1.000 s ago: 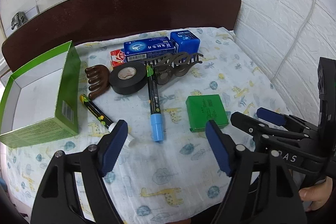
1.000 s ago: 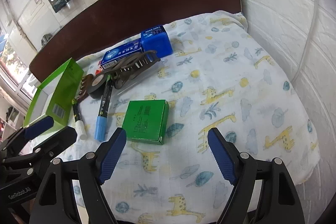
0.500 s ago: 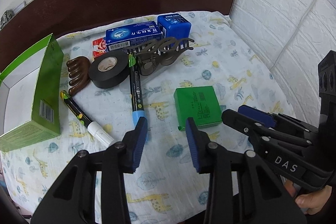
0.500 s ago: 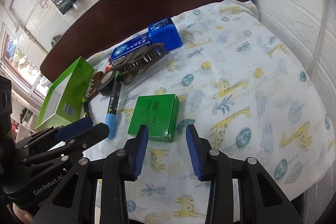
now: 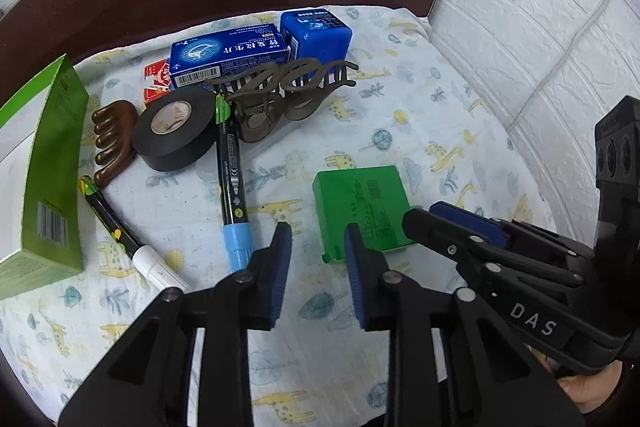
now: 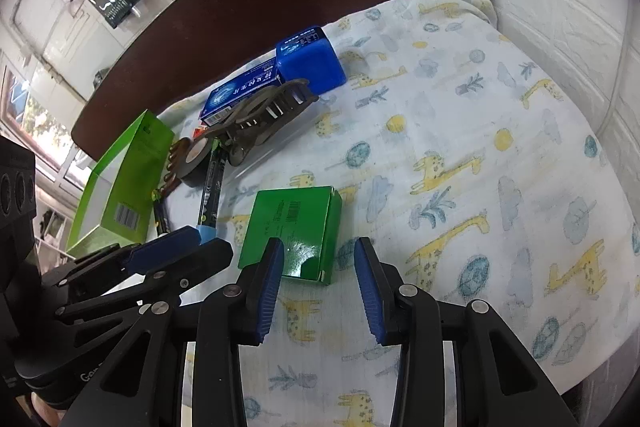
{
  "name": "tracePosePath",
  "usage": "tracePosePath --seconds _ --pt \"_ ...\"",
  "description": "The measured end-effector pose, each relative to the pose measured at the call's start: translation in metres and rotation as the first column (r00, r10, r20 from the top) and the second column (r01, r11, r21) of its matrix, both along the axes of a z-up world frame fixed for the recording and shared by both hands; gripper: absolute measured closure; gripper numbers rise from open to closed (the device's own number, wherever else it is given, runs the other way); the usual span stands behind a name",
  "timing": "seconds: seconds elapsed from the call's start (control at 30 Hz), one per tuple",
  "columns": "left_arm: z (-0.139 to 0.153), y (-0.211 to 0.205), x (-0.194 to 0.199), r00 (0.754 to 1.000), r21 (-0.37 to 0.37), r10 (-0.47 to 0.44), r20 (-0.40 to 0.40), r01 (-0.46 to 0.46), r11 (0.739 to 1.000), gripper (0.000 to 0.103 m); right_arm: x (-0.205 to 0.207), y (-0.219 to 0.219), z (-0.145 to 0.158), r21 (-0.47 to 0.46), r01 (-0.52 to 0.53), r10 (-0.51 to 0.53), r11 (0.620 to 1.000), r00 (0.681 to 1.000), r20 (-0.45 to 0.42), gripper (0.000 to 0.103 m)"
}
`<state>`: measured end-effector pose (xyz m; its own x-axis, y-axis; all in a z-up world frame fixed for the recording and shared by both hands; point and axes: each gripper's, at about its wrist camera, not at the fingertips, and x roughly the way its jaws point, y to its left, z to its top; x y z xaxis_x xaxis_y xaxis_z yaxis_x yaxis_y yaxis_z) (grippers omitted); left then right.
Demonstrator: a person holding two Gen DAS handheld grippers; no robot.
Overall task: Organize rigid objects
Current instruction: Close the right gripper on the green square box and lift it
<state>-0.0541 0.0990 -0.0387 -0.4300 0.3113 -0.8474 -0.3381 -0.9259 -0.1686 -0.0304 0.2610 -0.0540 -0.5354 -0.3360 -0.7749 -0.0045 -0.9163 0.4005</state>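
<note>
A flat, square green box (image 6: 294, 227) of glossy card, with a barcode printed on its top, lies on a soft cotton cloth (image 6: 460, 131) printed with giraffes and leaves. Beyond it lie two black markers, one with a light blue cap (image 5: 232, 183) and one with a white cap (image 5: 120, 231), a roll of matte black tape (image 5: 174, 127), a brown ridged wooden comb (image 5: 112, 139), a large brown plastic hair claw (image 5: 280, 95), a long blue carton (image 5: 228, 57) and a rounded blue cube-shaped box (image 5: 316, 33). An open light green carton (image 5: 48, 179) stands at the left edge.

The right gripper (image 6: 316, 283) hangs just over the near edge of the green box; its blue-padded jaws have just been closing and stand narrowly apart, gripping nothing. The left gripper (image 5: 316, 259) hovers between the blue-capped marker and the green box, its jaws also just narrowed, a small gap left, with only cloth behind them.
</note>
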Motion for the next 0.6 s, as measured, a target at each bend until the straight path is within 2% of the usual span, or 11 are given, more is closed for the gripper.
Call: tracePosePath --seconds 0.07,0.1,0.43,0.6 --pt "-0.001 0.001 -0.002 1.0 -0.002 -0.013 0.002 0.013 1.0 0.086 -0.003 0.0 -0.003 -0.018 -0.003 0.004 1.0 1.0 0.017 0.083" --pt "-0.002 0.002 -0.003 1.0 0.002 -0.023 0.005 0.023 1.0 0.086 -0.003 -0.001 -0.004 -0.022 -0.007 0.008 1.0 1.0 0.023 0.084" --pt "-0.014 0.006 -0.011 0.996 0.031 -0.061 0.063 0.059 0.998 0.085 -0.01 -0.002 -0.009 -0.025 -0.019 0.02 1.0 0.999 0.041 0.084" --pt "-0.017 0.01 -0.016 0.992 0.075 -0.086 0.093 0.08 0.994 0.086 -0.013 -0.001 -0.011 -0.049 -0.024 0.027 0.999 0.998 0.054 0.084"
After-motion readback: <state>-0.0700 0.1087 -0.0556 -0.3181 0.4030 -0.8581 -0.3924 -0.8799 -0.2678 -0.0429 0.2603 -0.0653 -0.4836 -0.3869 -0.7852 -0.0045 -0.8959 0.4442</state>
